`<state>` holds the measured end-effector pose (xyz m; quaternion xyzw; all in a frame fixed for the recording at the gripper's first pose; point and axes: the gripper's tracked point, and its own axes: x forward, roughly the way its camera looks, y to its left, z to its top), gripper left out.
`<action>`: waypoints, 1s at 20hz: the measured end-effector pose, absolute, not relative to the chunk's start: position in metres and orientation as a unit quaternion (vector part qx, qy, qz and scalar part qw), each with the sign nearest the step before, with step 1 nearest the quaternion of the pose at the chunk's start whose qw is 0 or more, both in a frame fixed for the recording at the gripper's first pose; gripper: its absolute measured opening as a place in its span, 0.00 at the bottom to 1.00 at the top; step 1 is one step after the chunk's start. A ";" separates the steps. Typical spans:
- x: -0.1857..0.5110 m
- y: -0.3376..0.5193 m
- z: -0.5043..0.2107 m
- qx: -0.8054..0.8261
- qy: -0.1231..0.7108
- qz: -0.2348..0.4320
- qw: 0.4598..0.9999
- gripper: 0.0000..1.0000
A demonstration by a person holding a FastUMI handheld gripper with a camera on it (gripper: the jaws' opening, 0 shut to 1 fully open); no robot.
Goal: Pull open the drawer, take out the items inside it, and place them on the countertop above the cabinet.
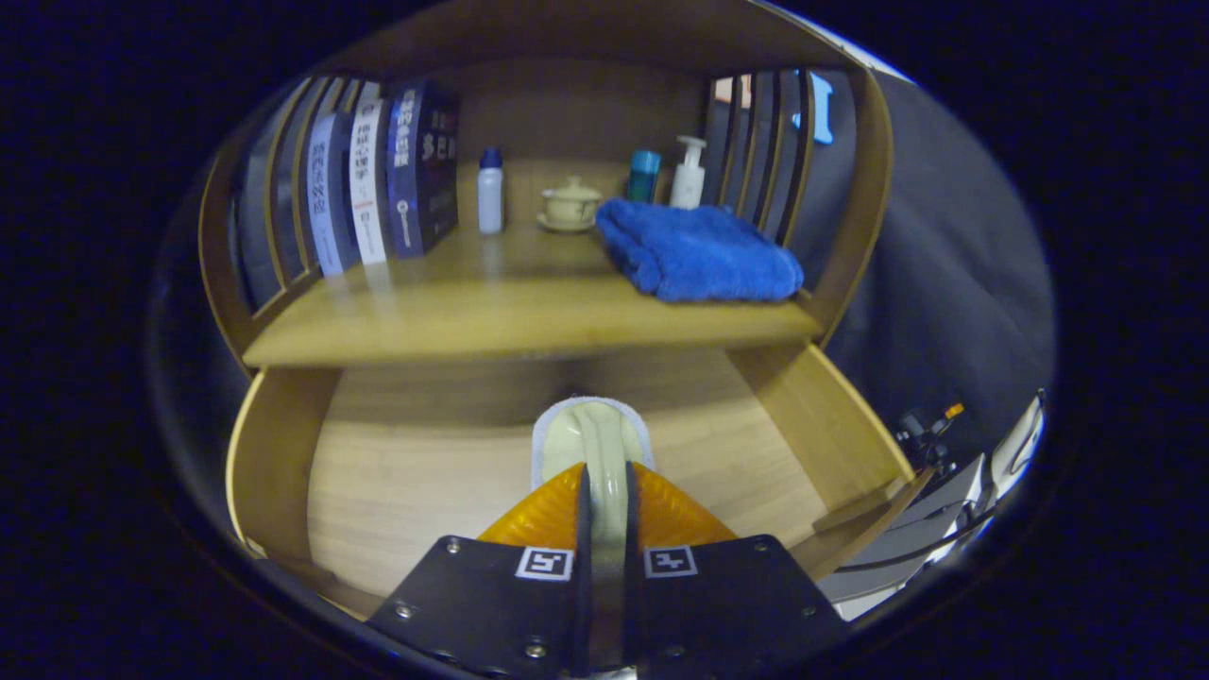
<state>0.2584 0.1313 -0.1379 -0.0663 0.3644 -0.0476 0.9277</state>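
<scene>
Gripping a pale, cream-coloured item (595, 444) with a whitish rim, my gripper (604, 491) has its two fingers drawn narrow with the item pinched between them, both pressing on its near end while the rounded far end sticks out just ahead of the tips; it looks like a small soft pouch or dish, though the fisheye bends it too much for me to say which. It sits over the open drawer (283, 453), above the light wooden floor of that drawer, whose side walls run out on either side of my fingers, and I cannot tell whether the item touches the floor or hangs just clear of it. Beyond the item is the front edge of the countertop (453, 321), a wooden surface framed by slatted sides and a back panel. On it, to the right and nearest the edge, lies a folded blue towel (699, 250). Behind the towel stand a white pump bottle (688, 172) and a teal container (644, 175), close together. Near the middle of the back panel is a small cream lidded cup (570, 204) on a saucer, and just beside it to the left a white bottle with a blue cap (490, 190). Further left a row of books (378, 179) stands upright against the slats. Off to the right, past the cabinet, hangs dark cloth
</scene>
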 end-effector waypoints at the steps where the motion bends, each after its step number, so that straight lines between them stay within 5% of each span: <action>1: 0.260 0.131 -0.124 -0.072 0.354 -0.051 0.931 0.13; 7: 0.300 0.149 -0.069 -0.063 0.302 -0.042 0.950 0.13; 20: 0.400 0.199 -0.082 -0.063 0.219 0.033 0.973 0.13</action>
